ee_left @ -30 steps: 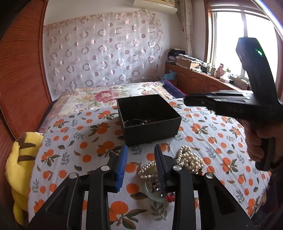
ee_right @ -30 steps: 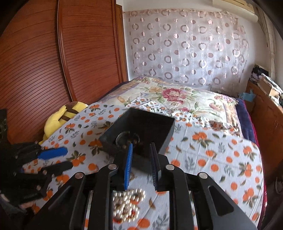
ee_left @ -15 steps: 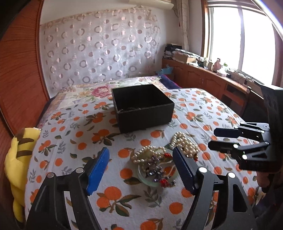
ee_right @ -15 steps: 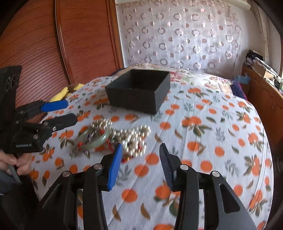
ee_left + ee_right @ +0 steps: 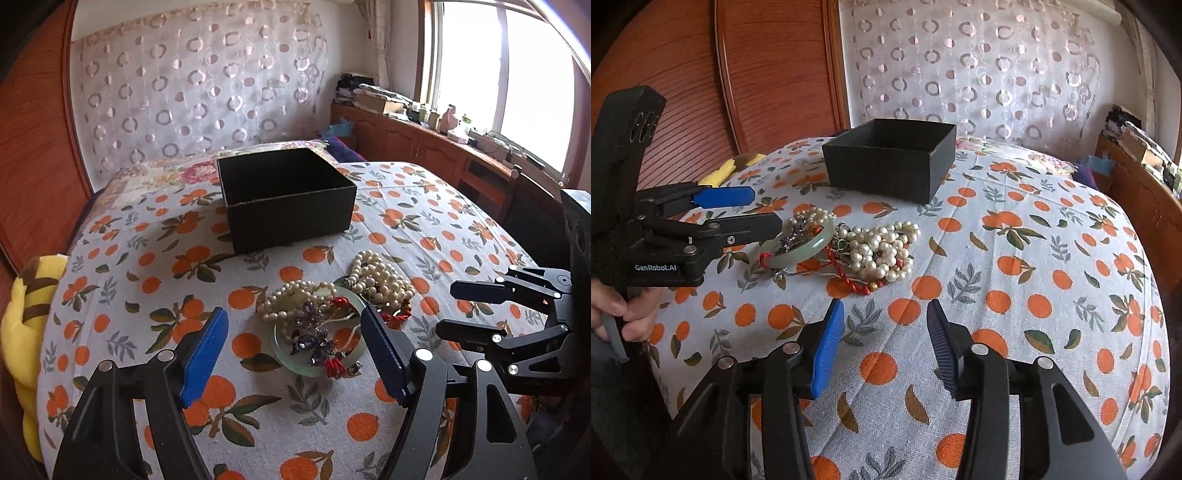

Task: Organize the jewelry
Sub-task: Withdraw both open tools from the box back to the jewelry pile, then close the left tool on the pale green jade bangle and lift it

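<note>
A heap of jewelry lies on the orange-print bedspread: pearl strands [image 5: 376,277] [image 5: 879,247], a pale green jade bangle [image 5: 314,365] [image 5: 801,251], a purple beaded piece [image 5: 314,332] and red cord [image 5: 849,277]. An open black box [image 5: 284,199] [image 5: 890,162] stands behind the heap. My left gripper [image 5: 295,350] is open, its fingers straddling the bangle; it also shows in the right wrist view [image 5: 753,210]. My right gripper [image 5: 886,343] is open and empty, short of the heap; it also shows in the left wrist view [image 5: 447,306].
A yellow plush toy [image 5: 22,317] lies at the bed's left edge by the wooden wardrobe [image 5: 701,92]. A wooden cabinet with clutter [image 5: 424,136] runs under the window on the right. A circle-pattern curtain [image 5: 199,85] hangs behind the bed.
Both grippers have pulled back from the box toward the jewelry heap and opened wide. The left one now straddles the bangle; the right one came down low beside the heap.
</note>
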Demonstrator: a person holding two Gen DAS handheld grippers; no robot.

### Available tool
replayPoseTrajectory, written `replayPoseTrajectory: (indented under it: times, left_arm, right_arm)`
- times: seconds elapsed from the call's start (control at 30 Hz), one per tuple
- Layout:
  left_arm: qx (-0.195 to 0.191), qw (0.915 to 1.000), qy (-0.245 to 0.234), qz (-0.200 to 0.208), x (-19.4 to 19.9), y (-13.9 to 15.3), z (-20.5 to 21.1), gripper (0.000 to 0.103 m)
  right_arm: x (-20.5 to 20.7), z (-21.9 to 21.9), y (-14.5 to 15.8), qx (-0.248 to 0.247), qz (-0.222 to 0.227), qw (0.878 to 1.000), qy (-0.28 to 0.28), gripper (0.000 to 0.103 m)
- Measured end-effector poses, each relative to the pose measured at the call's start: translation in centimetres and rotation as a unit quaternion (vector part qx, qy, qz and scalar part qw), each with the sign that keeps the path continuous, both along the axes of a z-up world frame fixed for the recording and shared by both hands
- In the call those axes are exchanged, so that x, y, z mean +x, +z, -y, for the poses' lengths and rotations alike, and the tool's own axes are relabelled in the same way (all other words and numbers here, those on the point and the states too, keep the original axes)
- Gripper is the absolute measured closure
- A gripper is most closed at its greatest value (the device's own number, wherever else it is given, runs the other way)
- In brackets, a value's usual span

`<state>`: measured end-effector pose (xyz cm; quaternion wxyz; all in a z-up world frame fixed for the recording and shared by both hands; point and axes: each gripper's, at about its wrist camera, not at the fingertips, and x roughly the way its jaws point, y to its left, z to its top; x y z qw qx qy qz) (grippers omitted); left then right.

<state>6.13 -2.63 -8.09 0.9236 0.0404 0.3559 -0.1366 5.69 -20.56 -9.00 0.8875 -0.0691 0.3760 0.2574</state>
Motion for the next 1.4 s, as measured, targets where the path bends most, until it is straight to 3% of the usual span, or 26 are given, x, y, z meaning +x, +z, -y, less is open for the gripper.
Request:
replayPoseTrajectory:
  times: [0.23, 0.33, 0.63, 0.93, 1.07, 1.23, 1.4]
  left_arm:
    - [-0.004, 0.9997, -0.015, -0.016, 0.3, -0.4, 0.7, 0.032]
    - [-0.007, 0.9996, -0.012, -0.025, 0.5, -0.7, 0.8, 0.026]
    - [-0.038, 0.9956, -0.004, -0.086, 2.3, -2.7, 0.9, 0.023]
    - [-0.015, 0.9961, 0.002, -0.087, 3.3, -2.9, 2.0, 0.022]
    - [-0.021, 0.9964, 0.005, -0.082, 3.1, -2.8, 1.7, 0.035]
    - [-0.025, 0.9965, 0.005, -0.079, 2.9, -2.6, 1.6, 0.035]
    - [-0.024, 0.9984, 0.007, -0.050, 2.1, -1.4, 1.2, 0.035]
  right_arm:
    - [0.2, 0.2, -0.2, 0.009, -0.007, 1.000, 0.000, 0.054]
    - [0.2, 0.2, -0.2, 0.009, -0.007, 1.000, 0.001, 0.054]
    - [0.2, 0.0, -0.3, 0.006, -0.007, 1.000, 0.004, 0.054]
    - [0.2, -0.1, -0.4, 0.007, -0.007, 1.000, 0.006, 0.054]
    - [0.2, -0.1, -0.4, 0.007, -0.007, 1.000, 0.007, 0.054]
    - [0.2, -0.1, -0.4, 0.008, -0.007, 1.000, 0.007, 0.054]
    - [0.2, -0.1, -0.4, 0.008, -0.007, 1.000, 0.007, 0.054]
